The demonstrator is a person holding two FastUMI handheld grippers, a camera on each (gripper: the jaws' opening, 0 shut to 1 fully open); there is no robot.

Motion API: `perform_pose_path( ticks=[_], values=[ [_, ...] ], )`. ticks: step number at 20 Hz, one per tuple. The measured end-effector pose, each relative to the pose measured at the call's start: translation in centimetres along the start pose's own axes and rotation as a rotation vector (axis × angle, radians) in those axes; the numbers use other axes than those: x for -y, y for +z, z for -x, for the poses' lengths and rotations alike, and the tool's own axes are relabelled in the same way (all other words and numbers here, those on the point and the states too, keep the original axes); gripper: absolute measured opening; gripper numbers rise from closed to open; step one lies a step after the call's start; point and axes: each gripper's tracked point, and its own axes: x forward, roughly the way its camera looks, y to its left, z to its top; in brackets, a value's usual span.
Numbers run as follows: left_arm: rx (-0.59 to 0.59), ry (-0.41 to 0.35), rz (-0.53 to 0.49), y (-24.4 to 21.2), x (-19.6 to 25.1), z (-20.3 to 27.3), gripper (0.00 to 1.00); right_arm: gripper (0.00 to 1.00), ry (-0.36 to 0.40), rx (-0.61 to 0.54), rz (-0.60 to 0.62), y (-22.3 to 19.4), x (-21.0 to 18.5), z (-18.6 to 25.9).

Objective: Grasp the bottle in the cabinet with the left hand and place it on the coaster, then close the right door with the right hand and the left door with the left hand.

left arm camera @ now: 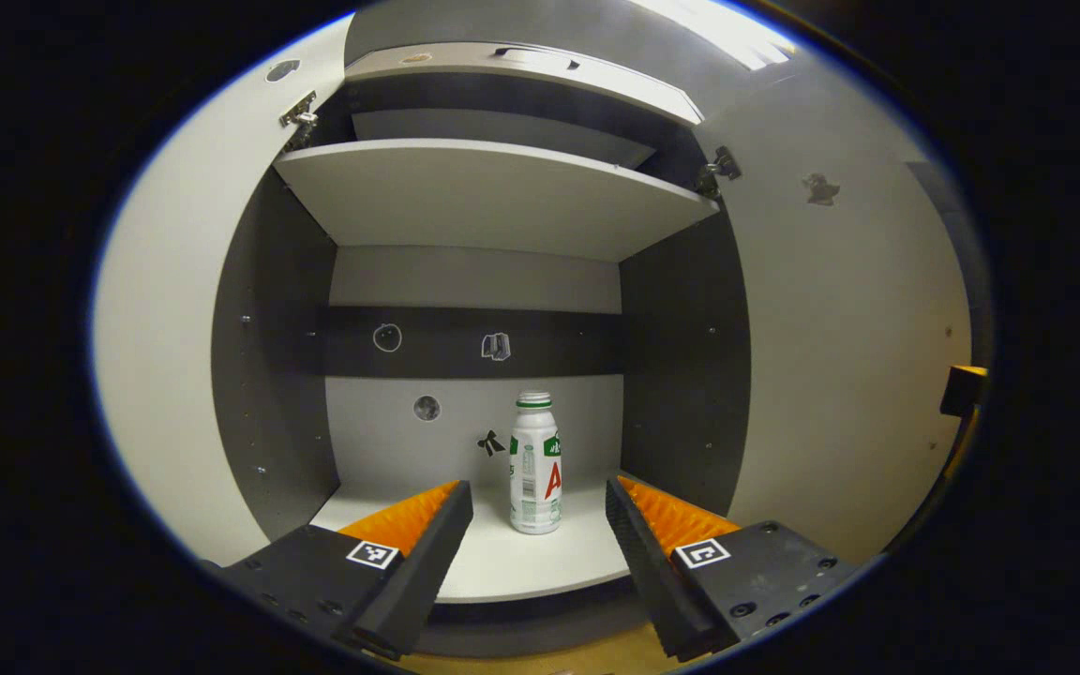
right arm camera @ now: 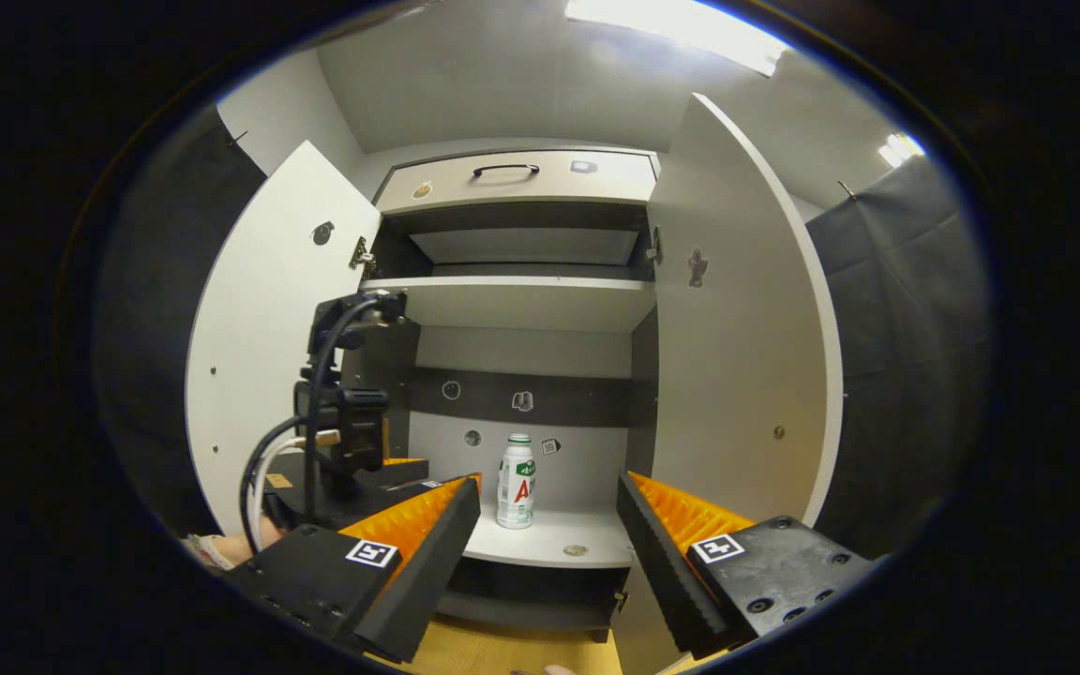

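1. Left door [left arm camera: 174,356]: swung wide open, hinge at its upper inner corner. Not yet closed; judged the last step of the task.
2. Left gripper [left arm camera: 538,511]: in its own view the fingers [left arm camera: 413,525] are spread wide and hold nothing. They point into the cabinet [left arm camera: 263,394], with the bottle lined up in the gap between them but farther in, not touched. In the right gripper view this gripper [right arm camera: 352,441] hangs in front of the cabinet's left half, cables trailing from it.
3. Bottle [left arm camera: 536,464]: white, with green trim and a cap, upright on the lower shelf [left arm camera: 502,562] near the back wall, right of the shelf's middle. Judged untouched; the grasp has not begun.
4. Upper shelf [left arm camera: 493,192]: bare. A drawer [right arm camera: 521,178] with a dark handle sits above it.
5. Right gripper [right arm camera: 547,520]: fingers [right arm camera: 671,525] released and apart, empty, held back from the cabinet front and facing it.
6. Right door [right arm camera: 746,328]: open, standing outward from its hinge. Not yet closed.
7. Coaster: cannot be told from these views; a small round thing [right arm camera: 575,550] lies at the lower shelf's front edge, too small to name.
8. Tabletop [right arm camera: 502,652]: a strip of pale wood below the cabinet.
9. Progress, as a judgement: nothing done so far. Left to do are grasping the bottle, setting it on the coaster, then closing the right door and the left door.
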Motion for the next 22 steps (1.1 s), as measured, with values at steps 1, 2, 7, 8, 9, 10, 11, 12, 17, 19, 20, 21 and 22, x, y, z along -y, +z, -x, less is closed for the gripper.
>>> perform_pose_path(
  ticks=[1, 2, 7, 8, 9, 10, 11, 12, 17, 19, 20, 21, 22],
  values=[
    [-0.005, 0.002, 0.005, -0.4, 0.2, -1.4, 0.91, 0.98, 0.007, 0.002, 0.006, -0.2, 0.2, -0.7],
    [-0.006, -0.001, 0.014, -0.6, 0.6, -2.8, 0.91, 0.98, 0.014, 0.006, 0.011, -0.3, 0.3, -1.4],
    [-0.013, 0.021, 0.005, -2.2, 0.7, -9.2, 0.91, 0.98, 0.050, -0.018, 0.023, -2.1, 0.9, -4.8],
    [-0.009, 0.031, -0.002, -2.4, 0.5, -10.2, 0.91, 0.98, 0.060, -0.020, 0.032, -2.3, 0.9, -5.3],
    [-0.006, 0.037, -0.004, -2.5, 0.3, -11.1, 0.91, 0.98, 0.069, -0.018, 0.039, -2.6, 0.8, -5.8],
    [-0.007, 0.037, -0.004, -2.7, 0.3, -11.9, 0.91, 0.98, 0.079, -0.017, 0.045, -2.7, 0.7, -6.3],
    [-0.010, 0.038, -0.007, -3.0, 0.2, -12.5, 0.91, 0.98, 0.087, -0.017, 0.048, -2.9, 0.5, -6.8],
    [-0.014, 0.044, -0.014, -3.2, 0.0, -13.1, 0.91, 0.98, 0.096, -0.020, 0.046, -3.2, 0.5, -7.2],
    [-0.028, 0.062, 0.003, -4.3, -1.1, -15.1, 0.90, 0.98, 0.133, -0.018, 0.006, -3.7, -0.2, -8.9],
    [-0.032, 0.064, -0.016, -4.5, -1.5, -16.0, 0.90, 0.97, 0.136, -0.018, -0.010, -4.0, -0.1, -9.7],
    [-0.034, 0.059, -0.023, -4.6, -1.6, -16.5, 0.90, 0.98, 0.135, -0.019, -0.016, -4.2, 0.0, -10.1],
    [-0.037, 0.053, -0.026, -4.8, -1.6, -16.7, 0.91, 0.97, 0.132, -0.021, -0.018, -4.5, 0.1, -10.4],
    [-0.040, 0.047, -0.029, -5.0, -1.5, -17.1, 0.90, 0.98, 0.130, -0.023, -0.022, -4.7, 0.1, -10.8]
  ],
)
